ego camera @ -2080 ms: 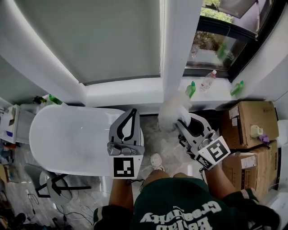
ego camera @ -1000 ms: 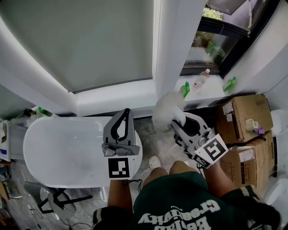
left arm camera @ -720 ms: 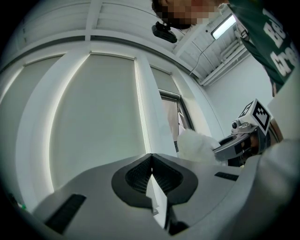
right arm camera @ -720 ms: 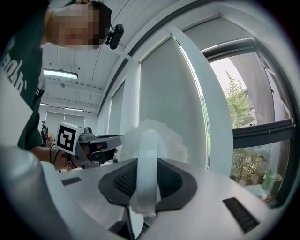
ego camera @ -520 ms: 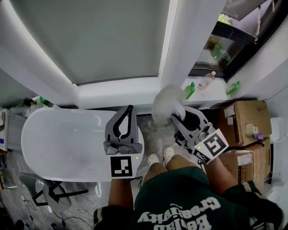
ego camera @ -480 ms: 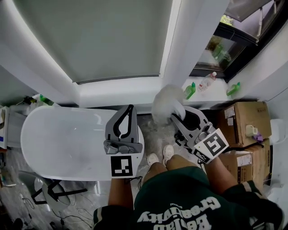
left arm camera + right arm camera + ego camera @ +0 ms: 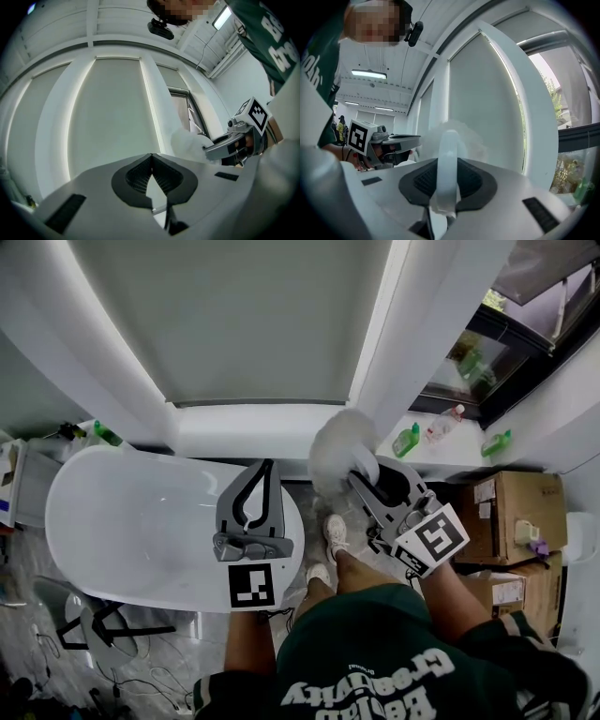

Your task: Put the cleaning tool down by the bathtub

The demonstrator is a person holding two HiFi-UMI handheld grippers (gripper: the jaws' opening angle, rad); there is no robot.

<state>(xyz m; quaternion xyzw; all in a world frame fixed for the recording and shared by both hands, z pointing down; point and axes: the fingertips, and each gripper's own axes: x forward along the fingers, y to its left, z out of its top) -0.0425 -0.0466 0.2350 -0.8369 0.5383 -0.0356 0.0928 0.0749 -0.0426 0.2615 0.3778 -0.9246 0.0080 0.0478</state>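
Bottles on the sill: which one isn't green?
The middle bottle, clear with a red cap. The bottle beside the duster and the bottle above the boxes are both green.

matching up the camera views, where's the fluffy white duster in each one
Head view: duster just right of centre, at the right tool's tip.
Left gripper view: duster at middle right, on the right tool's tip.
Right gripper view: dead centre, handle clamped between the jaws.
Shared landmark: the pale window blind, seen in all three.
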